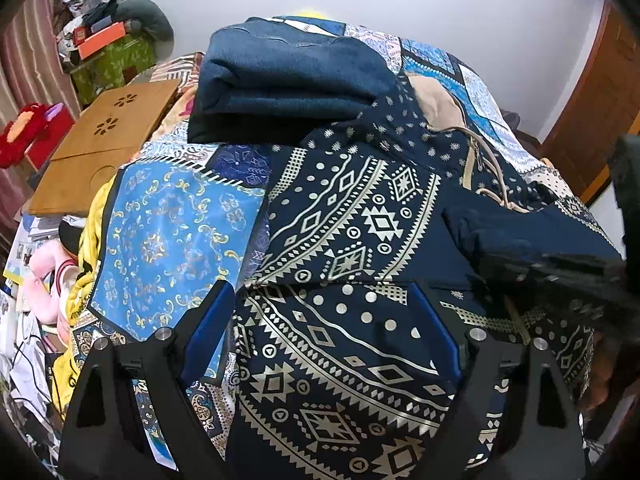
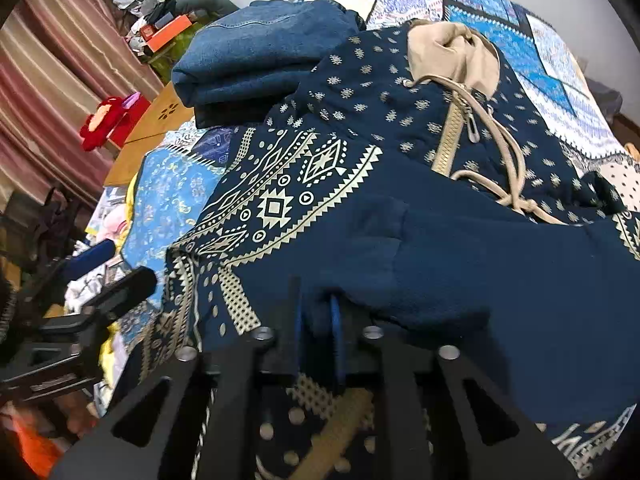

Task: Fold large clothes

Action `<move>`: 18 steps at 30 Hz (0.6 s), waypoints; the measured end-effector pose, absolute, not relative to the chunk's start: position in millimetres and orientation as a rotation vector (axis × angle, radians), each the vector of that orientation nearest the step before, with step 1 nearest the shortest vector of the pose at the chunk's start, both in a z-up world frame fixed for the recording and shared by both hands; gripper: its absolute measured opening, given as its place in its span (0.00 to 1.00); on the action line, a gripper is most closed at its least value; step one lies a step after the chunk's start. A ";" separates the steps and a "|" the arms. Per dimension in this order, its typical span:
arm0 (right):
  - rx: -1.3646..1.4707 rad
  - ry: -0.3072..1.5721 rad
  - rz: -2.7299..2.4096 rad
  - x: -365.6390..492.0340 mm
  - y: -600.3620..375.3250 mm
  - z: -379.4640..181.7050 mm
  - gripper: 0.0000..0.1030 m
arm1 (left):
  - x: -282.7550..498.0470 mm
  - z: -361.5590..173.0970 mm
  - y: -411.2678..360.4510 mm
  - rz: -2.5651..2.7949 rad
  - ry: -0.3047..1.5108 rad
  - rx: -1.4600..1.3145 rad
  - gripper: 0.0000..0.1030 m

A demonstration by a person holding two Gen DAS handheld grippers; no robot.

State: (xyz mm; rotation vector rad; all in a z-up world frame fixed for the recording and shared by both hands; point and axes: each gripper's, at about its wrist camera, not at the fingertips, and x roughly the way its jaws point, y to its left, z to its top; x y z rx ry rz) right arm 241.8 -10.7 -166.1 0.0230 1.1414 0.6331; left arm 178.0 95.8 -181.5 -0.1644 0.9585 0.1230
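On bedspread (image 1: 168, 216) — one patterned hoodie (image 1: 344, 216), one folded jeans (image 1: 288, 84), two grippers.

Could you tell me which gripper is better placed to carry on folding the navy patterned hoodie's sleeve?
Probably the right gripper: its jaws are nearly closed with the plain navy sleeve between them. The left gripper hovers open above the navy patterned hoodie.

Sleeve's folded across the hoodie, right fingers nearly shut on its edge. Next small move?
Probably let go: open the right gripper and back it off. The navy sleeve already lies across the patterned hoodie; the left gripper hovers open, empty.
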 end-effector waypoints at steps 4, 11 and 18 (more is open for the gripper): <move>0.104 1.058 0.590 236.9 -46.8 -144.5 0.19 | 185.9 -176.3 82.9 0.094 0.957 -0.118 0.85; 0.180 0.898 0.401 224.6 -137.5 -108.9 0.45 | 209.8 -167.1 43.3 -0.016 0.964 -0.053 0.85; 0.188 0.832 0.199 220.6 -204.4 -93.3 0.46 | 228.8 -185.2 -15.9 -0.145 1.025 0.054 0.85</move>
